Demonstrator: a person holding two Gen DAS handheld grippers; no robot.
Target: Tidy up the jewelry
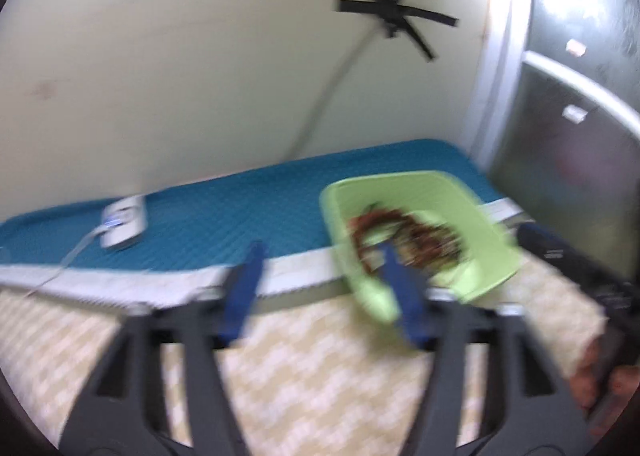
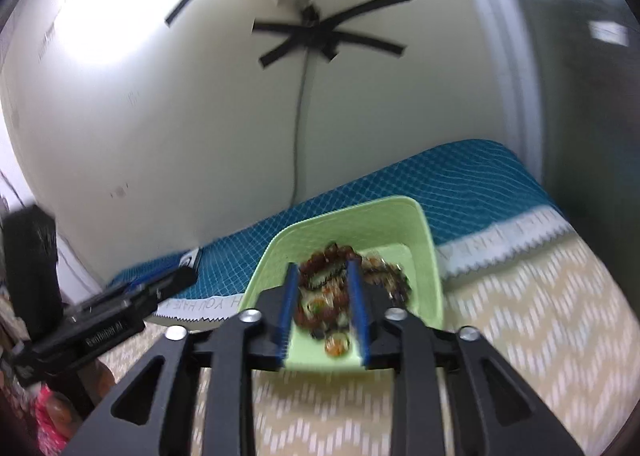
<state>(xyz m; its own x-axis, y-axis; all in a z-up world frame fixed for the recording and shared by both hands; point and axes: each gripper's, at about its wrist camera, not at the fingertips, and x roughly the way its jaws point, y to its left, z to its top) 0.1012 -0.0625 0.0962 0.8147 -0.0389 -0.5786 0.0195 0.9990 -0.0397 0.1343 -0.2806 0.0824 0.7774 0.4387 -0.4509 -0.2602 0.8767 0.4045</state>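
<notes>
A light green tray (image 1: 476, 207) holds a tangled heap of reddish-brown beaded jewelry (image 1: 404, 236). It rests where the blue quilted mat (image 1: 240, 211) meets the yellow patterned cloth (image 1: 304, 368). My left gripper (image 1: 324, 260) is open and empty, its right finger overlapping the tray's near-left rim. In the right wrist view the tray (image 2: 424, 236) and jewelry (image 2: 324, 288) lie straight ahead. My right gripper (image 2: 322, 276) is open, its blue fingers straddling the heap over the tray. Whether it touches the beads is hidden by blur.
A white power strip (image 1: 124, 219) with a cable lies on the mat at the left. Black tape (image 1: 396, 15) holds a cable on the cream wall. A grey metal door (image 1: 572, 127) stands at the right. The left gripper's body (image 2: 100, 320) shows at the left.
</notes>
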